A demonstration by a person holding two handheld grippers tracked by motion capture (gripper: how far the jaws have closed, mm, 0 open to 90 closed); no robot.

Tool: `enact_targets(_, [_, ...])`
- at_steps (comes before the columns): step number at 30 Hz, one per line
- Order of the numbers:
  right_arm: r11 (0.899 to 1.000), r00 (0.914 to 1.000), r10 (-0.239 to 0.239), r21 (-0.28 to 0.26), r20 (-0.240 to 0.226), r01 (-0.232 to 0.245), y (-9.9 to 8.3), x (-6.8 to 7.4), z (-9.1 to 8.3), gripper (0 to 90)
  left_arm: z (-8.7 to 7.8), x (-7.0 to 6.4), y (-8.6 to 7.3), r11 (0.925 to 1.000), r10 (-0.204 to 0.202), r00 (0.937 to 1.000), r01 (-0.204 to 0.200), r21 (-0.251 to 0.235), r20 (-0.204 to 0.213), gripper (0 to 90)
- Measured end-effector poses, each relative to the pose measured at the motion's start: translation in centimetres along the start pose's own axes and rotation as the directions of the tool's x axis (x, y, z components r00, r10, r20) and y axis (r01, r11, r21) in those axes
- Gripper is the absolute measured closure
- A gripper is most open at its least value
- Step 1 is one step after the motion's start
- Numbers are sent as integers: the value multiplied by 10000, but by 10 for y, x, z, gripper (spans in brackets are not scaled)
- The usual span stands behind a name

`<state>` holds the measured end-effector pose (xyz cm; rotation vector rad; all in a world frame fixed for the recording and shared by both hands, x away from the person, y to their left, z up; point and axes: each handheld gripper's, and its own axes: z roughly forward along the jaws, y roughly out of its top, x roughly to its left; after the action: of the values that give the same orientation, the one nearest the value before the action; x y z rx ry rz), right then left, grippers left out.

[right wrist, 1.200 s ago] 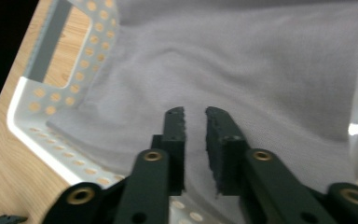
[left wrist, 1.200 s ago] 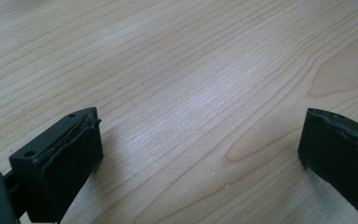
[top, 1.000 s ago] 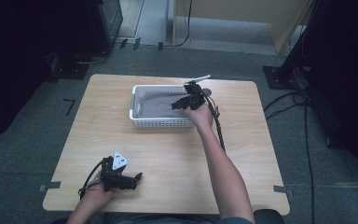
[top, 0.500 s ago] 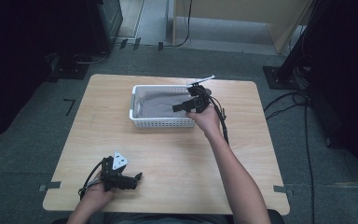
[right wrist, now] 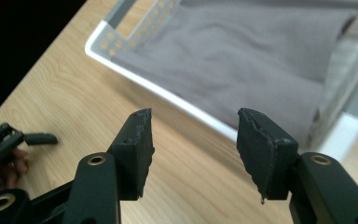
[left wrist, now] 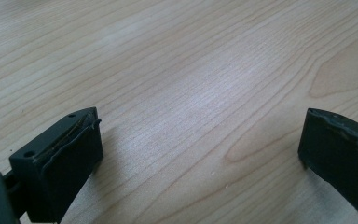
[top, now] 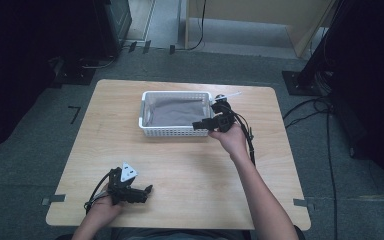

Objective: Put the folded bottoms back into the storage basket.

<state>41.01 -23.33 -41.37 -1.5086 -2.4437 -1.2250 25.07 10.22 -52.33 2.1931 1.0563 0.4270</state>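
Grey carpet and dark equipment stands surround a light wooden table whose grain runs plainly across the left gripper view. At the far middle of the table sits a white perforated plastic basket, and a grey cloth lies inside it, covering the bottom and riding up the walls. The right gripper, held in the person's right hand, hovers at the near right corner of the basket; in its own view its two jaws stand apart with nothing between them, above the white rim with the cloth just beyond. The left gripper rests low at the near left of the table, well apart from the basket, jaws wide open over bare wood and holding nothing.
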Motion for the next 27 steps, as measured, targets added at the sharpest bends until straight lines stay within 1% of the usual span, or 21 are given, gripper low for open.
enact_targets(2, [10000,10000,-47,9,54,47,-6,-2,-4,454,0,0,0,10000,2,10000,-2,-6,-2,0])
enact_targets(8, [9999,9999,70,-77,121,-69,-23,-8,-17,451,0,0,0,10000,-7,10000,7,-12,-1,0])
enact_targets(12, [10000,9997,-46,12,234,46,-36,-11,-23,448,0,0,0,10000,-6,10000,6,-11,2,0])
enact_targets(13, [10000,9997,36,45,242,-37,-39,-12,-25,447,0,0,0,10000,-5,10000,5,-11,1,0])
enact_targets(18, [9999,9998,51,151,211,-54,-57,-18,-30,442,0,0,0,10000,-6,10000,6,-11,3,0])
enact_targets(21, [9999,9998,148,79,160,-149,-65,-21,-34,442,0,0,0,10000,6,10000,-6,-1,2,0])
enact_targets(27, [9999,9998,133,-34,160,-133,-80,-25,-42,438,0,0,0,10000,-6,10000,6,-11,1,0])
